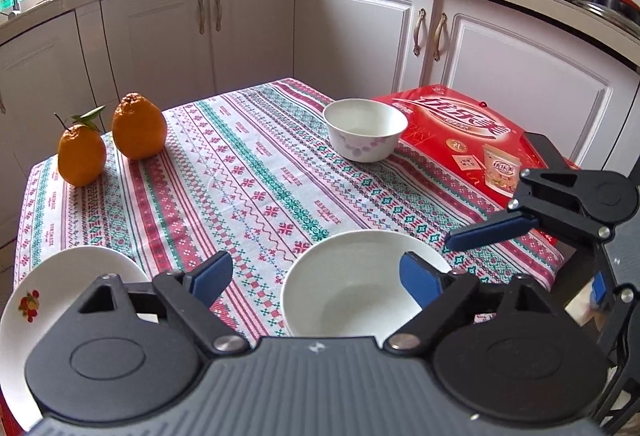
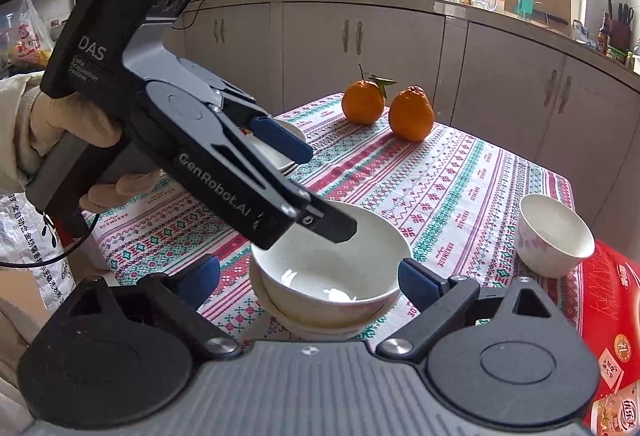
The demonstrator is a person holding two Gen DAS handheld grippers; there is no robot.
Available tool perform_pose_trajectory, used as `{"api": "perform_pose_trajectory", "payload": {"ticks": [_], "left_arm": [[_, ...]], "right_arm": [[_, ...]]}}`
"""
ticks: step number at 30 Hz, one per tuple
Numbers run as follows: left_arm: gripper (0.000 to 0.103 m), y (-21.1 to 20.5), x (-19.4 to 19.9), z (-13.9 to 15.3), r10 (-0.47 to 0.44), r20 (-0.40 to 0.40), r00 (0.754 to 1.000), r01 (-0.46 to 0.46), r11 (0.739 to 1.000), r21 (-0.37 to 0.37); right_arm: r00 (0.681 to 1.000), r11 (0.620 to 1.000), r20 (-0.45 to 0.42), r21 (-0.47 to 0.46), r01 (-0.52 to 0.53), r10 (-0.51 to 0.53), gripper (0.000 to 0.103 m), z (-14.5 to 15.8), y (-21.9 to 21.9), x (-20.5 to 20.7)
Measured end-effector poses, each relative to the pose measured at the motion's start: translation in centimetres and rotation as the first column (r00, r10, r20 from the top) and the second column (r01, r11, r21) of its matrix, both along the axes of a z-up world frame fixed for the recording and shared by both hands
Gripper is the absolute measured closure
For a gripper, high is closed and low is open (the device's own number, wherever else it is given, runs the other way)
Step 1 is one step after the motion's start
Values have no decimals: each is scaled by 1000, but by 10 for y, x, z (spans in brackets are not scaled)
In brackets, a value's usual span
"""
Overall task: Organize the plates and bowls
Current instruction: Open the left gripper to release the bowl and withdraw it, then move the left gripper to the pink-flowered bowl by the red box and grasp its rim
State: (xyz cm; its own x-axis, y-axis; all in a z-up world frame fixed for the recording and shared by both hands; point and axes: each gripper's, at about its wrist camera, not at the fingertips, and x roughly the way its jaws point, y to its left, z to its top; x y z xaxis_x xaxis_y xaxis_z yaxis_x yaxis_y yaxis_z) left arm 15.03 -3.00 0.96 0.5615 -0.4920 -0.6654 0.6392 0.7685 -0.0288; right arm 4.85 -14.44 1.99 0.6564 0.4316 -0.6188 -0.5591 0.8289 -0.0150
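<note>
Hovering both grippers, left gripper [image 1: 316,278] and right gripper [image 2: 308,280], with jaws spread and gripping nothing, I'm judging the stacked bowls [image 2: 332,276] done; the flowered bowl [image 1: 364,128] beyond them needs collecting next.

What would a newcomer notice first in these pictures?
Two bright oranges stand at the far left corner of the patterned tablecloth. Near the cameras, stacked white bowls sit between both grippers' open jaws. A small bowl stands beside a red box.
</note>
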Motion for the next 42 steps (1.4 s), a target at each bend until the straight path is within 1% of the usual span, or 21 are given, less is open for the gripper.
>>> {"api": "perform_pose_trajectory", "payload": {"ticks": [2,8,12,14,17,22,26,30,35,42], "left_arm": [[8,3,0,4,13,14,1000,-13,1000,2],[8,10,-3,12,27,41,999,-27,1000,14],[8,9,-5,14,13,45,999,-14,1000,11],[8,5,-5,16,1,50,999,-1,1000,10],[7,-1,0,17,-19,50,999,18,1000,7],[7,-16,15,19,-49,35,998,48,999,11],[7,-34,30,20,-77,37,996,76,997,27],[7,-57,46,19,-111,39,993,109,993,45],[7,-86,71,11,-153,22,988,151,986,71],[7,-123,107,-5,-201,-16,979,202,976,83]], "right_arm": [[1000,1000,-7,2,-18,18,5,-2,4,-2],[999,999,-20,-2,-33,33,5,-8,13,-7],[1000,1000,-6,2,-22,22,4,-4,12,-10],[1000,1000,14,-2,-7,7,1,1,8,-12],[998,999,50,-12,36,-36,0,8,-3,-11],[987,989,73,-3,147,-146,0,13,-36,0],[965,967,63,-9,255,-254,0,6,-67,18],[942,943,39,-19,333,-333,0,-7,-94,38],[925,925,9,-27,380,-380,0,-23,-115,60],[920,920,-3,-41,391,-391,0,-38,-130,87]]}}
